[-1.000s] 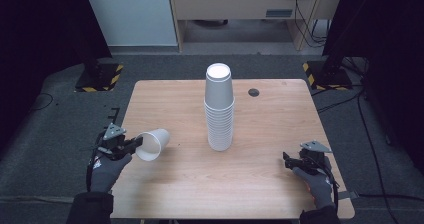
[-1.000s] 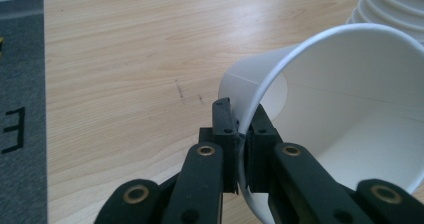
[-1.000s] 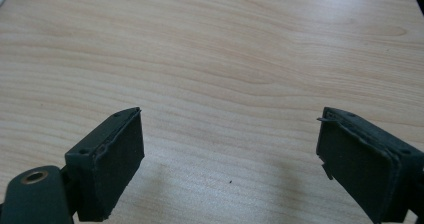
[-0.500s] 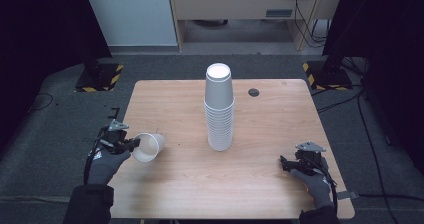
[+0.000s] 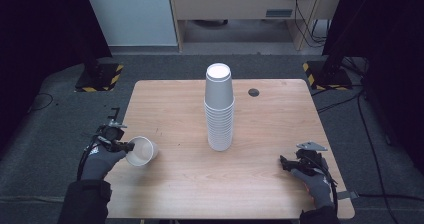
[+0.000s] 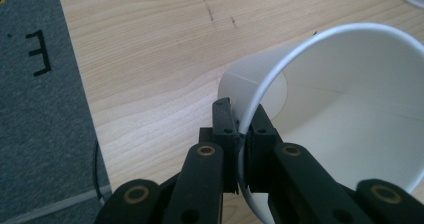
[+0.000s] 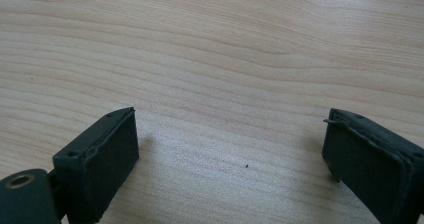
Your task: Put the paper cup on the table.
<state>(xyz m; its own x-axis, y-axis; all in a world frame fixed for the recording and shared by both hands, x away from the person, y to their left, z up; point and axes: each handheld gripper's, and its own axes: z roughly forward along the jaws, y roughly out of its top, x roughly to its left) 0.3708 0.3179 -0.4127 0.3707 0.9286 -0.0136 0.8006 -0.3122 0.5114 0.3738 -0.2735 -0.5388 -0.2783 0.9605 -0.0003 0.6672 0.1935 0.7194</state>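
Cup (image 5: 142, 150) on its side, mouth toward person, L gripper (image 5: 125, 146) pinching rim.

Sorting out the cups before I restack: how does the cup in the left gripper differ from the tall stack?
The single cup is tipped on its side, pinched at the rim by the left gripper; the stack stands upside down, untouched. The cup sits near the table's left edge, the stack mid-table. Both are white paper.

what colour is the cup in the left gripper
The cup is plain white, clearest in the left gripper view.
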